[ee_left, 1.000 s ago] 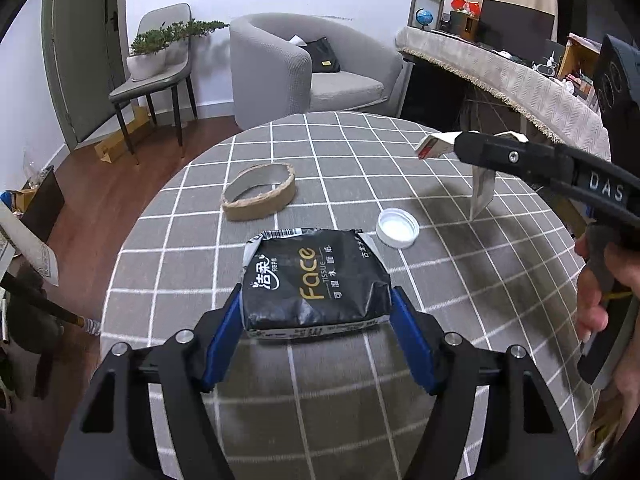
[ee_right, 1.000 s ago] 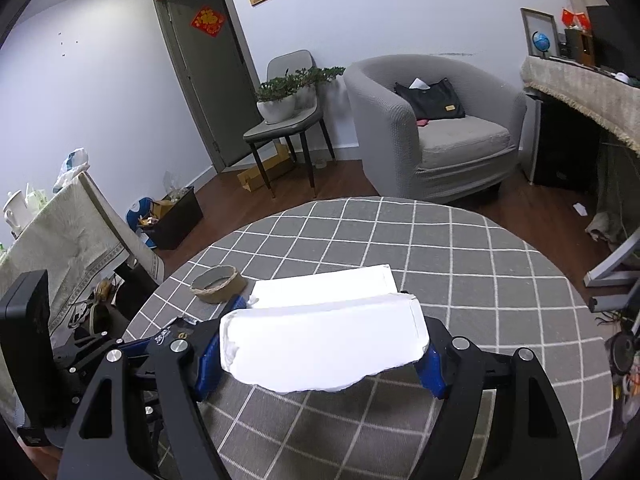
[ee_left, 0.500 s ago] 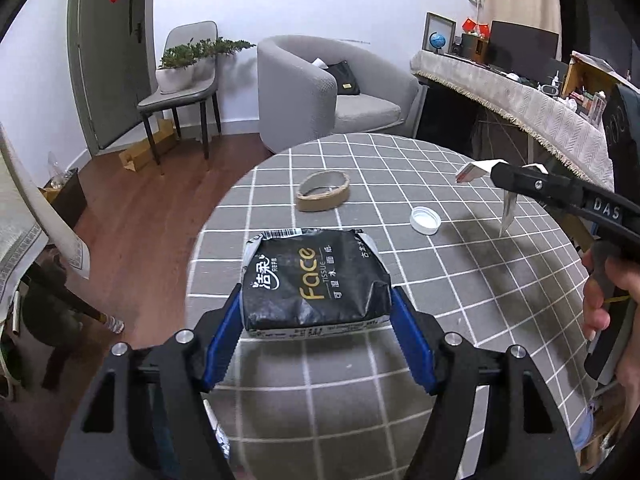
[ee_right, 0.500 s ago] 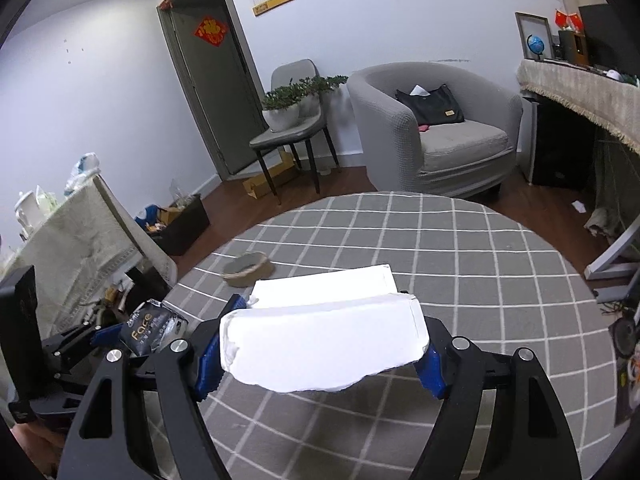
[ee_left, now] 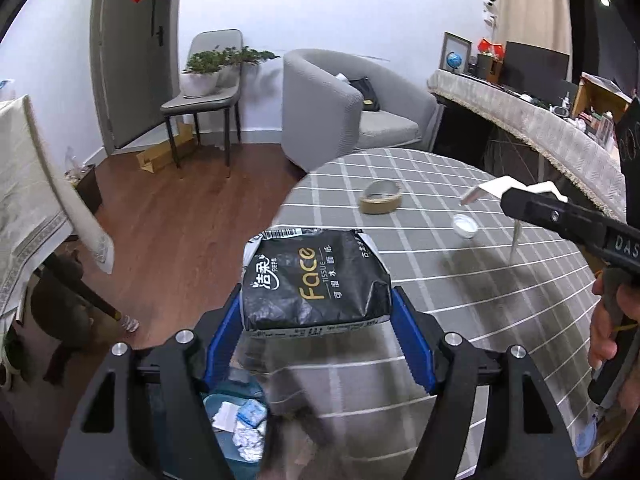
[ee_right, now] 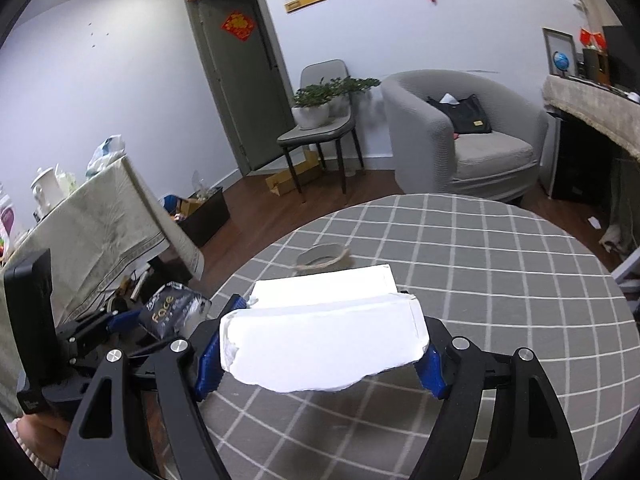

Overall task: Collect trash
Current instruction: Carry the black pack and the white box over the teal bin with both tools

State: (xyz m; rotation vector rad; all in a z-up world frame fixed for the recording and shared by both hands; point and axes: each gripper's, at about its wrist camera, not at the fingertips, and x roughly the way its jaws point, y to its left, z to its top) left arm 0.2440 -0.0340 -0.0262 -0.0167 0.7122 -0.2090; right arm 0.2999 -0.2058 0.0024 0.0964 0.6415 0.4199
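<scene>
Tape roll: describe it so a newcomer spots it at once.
Find the round table with the grey checked cloth. On its far side, toward the armchair, lies the tape roll, left of a small white cap. It is the only brown ring there, lying flat.

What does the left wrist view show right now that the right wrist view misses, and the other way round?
Only the left wrist view: a bin holding crumpled trash on the floor below the left tool, and a small white round cap on the table.

Only the right wrist view: the broad face of the torn white foam piece clamped in the right tool.

Both: the black crinkled tissue pack in the left tool, the brown tape roll, the round table with its grey checked cloth, and the grey armchair.
</scene>
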